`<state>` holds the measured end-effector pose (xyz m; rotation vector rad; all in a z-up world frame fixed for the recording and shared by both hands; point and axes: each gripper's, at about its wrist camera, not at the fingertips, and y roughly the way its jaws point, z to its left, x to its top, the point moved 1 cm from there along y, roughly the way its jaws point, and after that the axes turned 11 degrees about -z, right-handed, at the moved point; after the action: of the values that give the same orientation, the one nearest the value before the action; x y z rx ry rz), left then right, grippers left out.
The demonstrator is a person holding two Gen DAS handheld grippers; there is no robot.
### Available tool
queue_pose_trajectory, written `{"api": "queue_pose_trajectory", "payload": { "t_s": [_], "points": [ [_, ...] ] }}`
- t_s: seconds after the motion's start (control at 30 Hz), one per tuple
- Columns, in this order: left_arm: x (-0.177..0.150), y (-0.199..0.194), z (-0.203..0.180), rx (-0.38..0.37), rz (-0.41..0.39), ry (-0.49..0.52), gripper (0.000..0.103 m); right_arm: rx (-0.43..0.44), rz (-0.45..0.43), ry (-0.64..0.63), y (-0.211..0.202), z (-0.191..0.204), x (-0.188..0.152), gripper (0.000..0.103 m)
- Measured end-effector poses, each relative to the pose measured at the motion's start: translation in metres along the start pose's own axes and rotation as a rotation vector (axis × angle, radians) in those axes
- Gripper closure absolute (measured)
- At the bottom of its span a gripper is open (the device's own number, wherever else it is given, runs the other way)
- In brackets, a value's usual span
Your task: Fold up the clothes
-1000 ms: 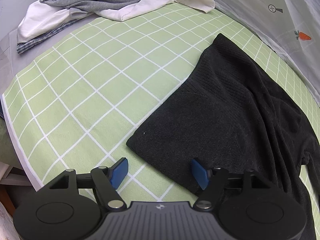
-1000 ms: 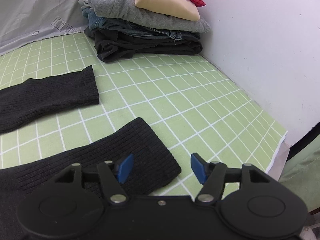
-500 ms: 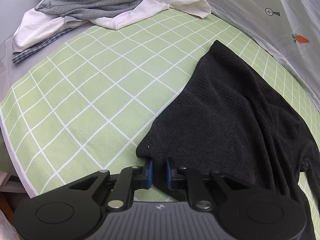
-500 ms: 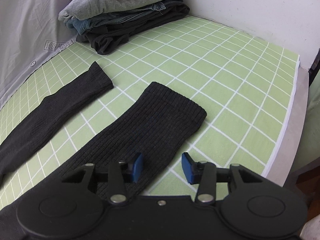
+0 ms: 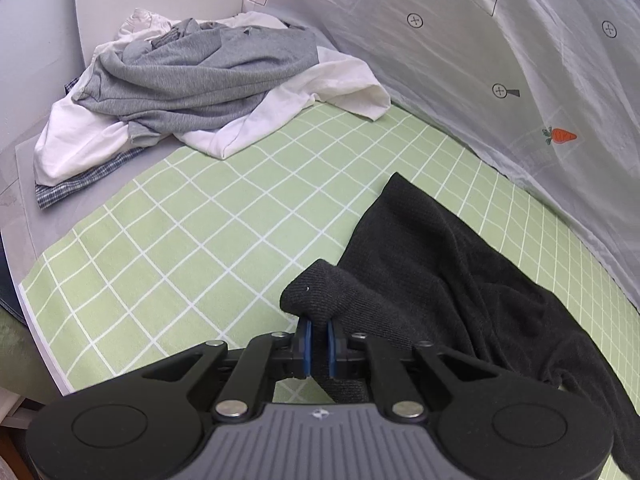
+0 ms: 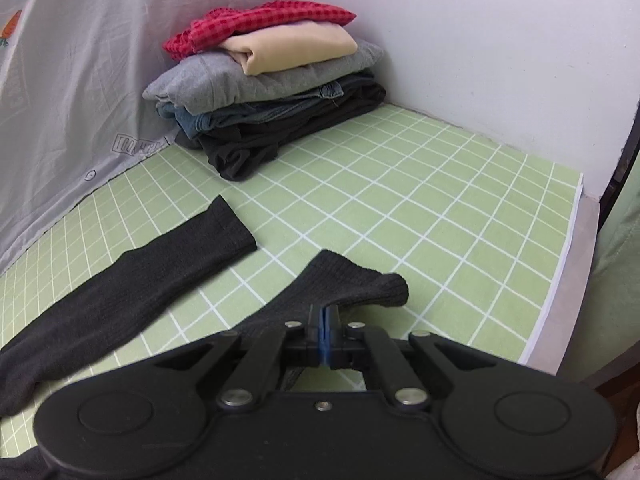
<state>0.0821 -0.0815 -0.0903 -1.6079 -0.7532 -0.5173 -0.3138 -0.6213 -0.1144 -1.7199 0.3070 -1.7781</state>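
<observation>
A black knit sweater (image 5: 460, 264) lies on the green checked mat (image 5: 200, 240). My left gripper (image 5: 318, 338) is shut on the sweater's near hem corner, which is lifted and bunched above the mat. In the right wrist view, my right gripper (image 6: 323, 334) is shut on the near sleeve (image 6: 352, 284) close to its cuff, which is raised a little. The other sleeve (image 6: 160, 272) lies flat to the left.
A heap of unfolded grey and white clothes (image 5: 192, 80) sits at the mat's far left corner. A stack of folded clothes (image 6: 272, 88) stands in the far corner by the white wall (image 6: 500, 40). A grey sheet (image 5: 520, 80) backs the mat. The mat's edge (image 6: 560, 272) is at right.
Both grippers went from open to shut. The left one closed on the hem corner and lifted it. The right one closed on the near sleeve and raised it.
</observation>
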Motion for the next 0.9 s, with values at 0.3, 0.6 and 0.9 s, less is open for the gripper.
{"api": "queue_pose_trajectory", "payload": {
  "t_s": [0.3,0.6,0.9],
  "points": [
    [0.011,0.004,0.005,0.045,-0.003,0.013,0.094,0.018,0.008,-0.055,0.000,0.024,0.001,0.102],
    [0.029,0.011,-0.022,0.008,-0.028,0.022,0.094,0.048,-0.050,-0.066,0.011,0.053,0.027,0.102],
    [0.054,0.036,-0.040,-0.005,-0.022,-0.075,0.094,0.037,-0.053,-0.065,0.044,0.079,0.048,0.102]
  ]
}}
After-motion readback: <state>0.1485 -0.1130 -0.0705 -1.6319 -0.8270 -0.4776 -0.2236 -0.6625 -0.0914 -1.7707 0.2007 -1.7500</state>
